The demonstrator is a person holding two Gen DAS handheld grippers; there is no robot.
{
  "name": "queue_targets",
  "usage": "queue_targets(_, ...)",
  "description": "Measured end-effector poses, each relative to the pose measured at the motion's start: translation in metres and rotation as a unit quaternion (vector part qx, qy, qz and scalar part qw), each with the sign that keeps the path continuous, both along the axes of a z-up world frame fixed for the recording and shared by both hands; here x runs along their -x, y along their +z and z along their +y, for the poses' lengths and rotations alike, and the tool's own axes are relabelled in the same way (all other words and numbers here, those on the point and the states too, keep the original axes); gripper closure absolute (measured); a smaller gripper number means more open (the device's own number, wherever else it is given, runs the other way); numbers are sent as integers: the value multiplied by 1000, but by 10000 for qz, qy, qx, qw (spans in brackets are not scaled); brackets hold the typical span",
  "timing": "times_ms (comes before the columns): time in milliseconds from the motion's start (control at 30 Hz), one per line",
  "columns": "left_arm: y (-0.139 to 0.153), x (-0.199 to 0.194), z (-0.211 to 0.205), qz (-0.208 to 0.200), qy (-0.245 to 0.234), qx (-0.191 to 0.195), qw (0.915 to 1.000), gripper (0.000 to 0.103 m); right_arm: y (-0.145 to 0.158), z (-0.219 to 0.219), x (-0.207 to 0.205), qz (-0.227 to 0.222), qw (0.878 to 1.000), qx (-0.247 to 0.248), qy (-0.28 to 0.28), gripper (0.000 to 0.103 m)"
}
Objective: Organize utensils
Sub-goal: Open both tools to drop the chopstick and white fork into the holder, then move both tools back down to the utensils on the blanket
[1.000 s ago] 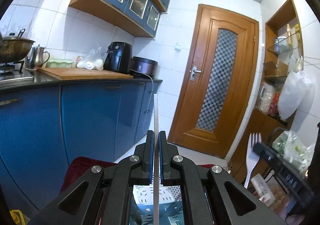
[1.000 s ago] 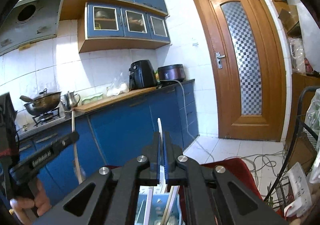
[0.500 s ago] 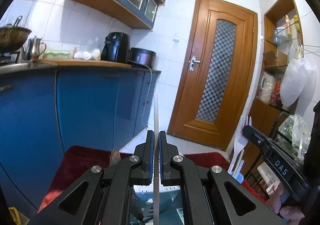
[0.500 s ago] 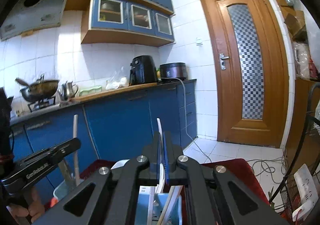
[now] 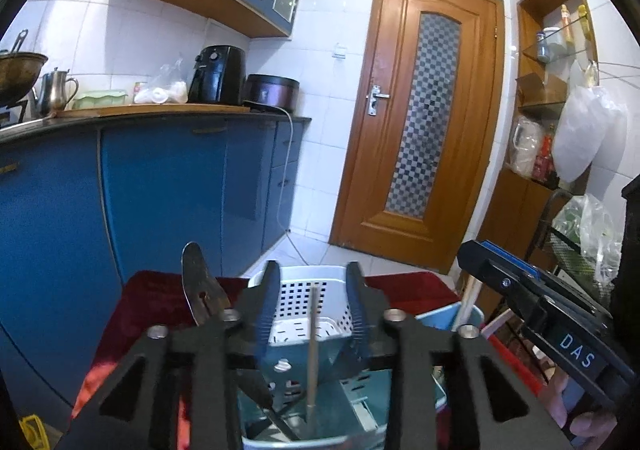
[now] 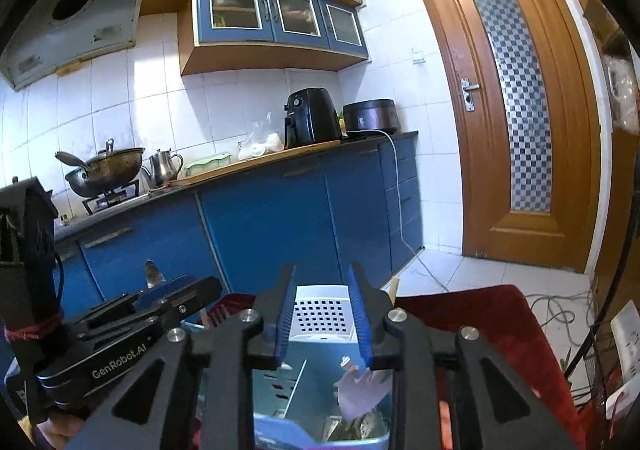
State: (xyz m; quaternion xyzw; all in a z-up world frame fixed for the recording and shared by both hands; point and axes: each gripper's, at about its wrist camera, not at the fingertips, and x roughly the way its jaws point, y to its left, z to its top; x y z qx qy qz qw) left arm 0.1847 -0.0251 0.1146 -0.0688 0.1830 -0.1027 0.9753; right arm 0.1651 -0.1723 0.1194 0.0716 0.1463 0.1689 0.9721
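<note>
Both grippers have opened since the earlier frames: the left gripper let go of one thin metal utensil, which now stands alone in the blue-and-white utensil holder, between its wide-apart fingers. The right gripper holds nothing, its jaws also wide over the holder. One metal spoon rises at the left, on the red cloth.
</note>
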Motion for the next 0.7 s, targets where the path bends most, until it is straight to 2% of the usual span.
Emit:
queue_targets(133,4,10,-1,48,0,-70,10000,66,4,-7,10,85,9998,-161,59,61)
queue_targets(433,18,42,2,198,-28,-131,9997,66,10,-16,37,308,9989,-328,119,56)
queue_targets(700,18,76,8,406,-92,-67,9991,65,-1,-16,66,708,9968,-343,159,55)
